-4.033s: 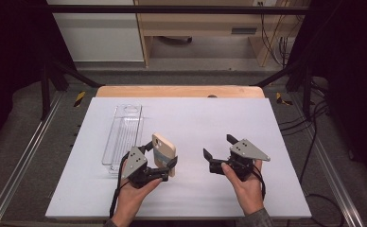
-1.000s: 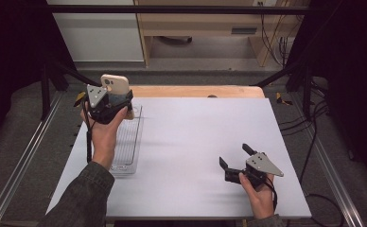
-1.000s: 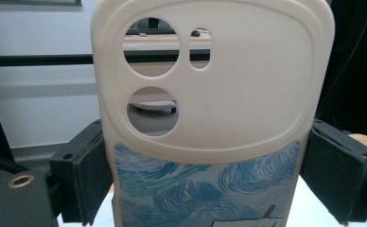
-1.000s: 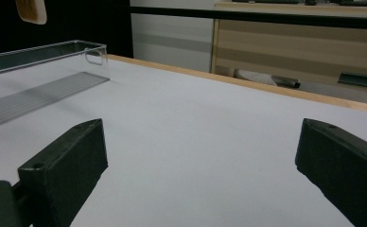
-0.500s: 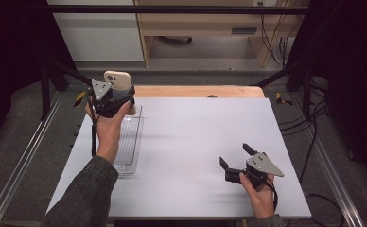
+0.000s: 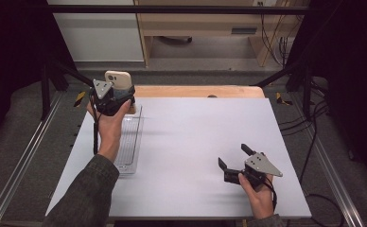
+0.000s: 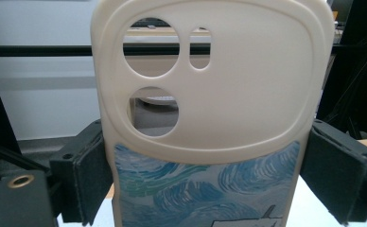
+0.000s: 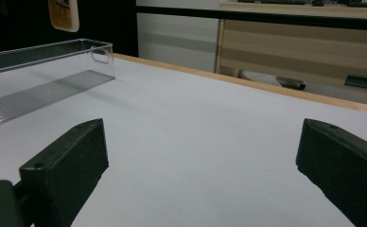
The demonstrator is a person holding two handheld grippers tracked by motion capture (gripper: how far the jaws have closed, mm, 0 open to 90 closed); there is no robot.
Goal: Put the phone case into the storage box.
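My left gripper (image 6: pixel 117 97) is raised above the far end of a clear plastic tray (image 6: pixel 130 142) and is shut on a cream phone case (image 6: pixel 117 78), held upright. In the left gripper view the phone case (image 7: pixel 210 94) stands between both pads (image 7: pixel 89 177), with camera cut-outs at its top and a blue swirl picture on its lower part. My right gripper (image 6: pixel 233 158) rests low at the table's near right, open, nothing between its fingers (image 8: pixel 65 170). The tray (image 8: pixel 39 52) lies off to the left in the right gripper view.
The white tabletop (image 6: pixel 196 132) has a wooden strip (image 6: pixel 196 91) along its far edge. Metal rails (image 6: pixel 21 161) run along both sides of the table. A wooden cabinet (image 6: pixel 205 23) stands behind, and cables (image 6: pixel 309 156) trail at the right.
Over four seconds my left gripper carried the phone case from the table's middle up to the far left, above the tray's far end. My right gripper drew back toward the near right.
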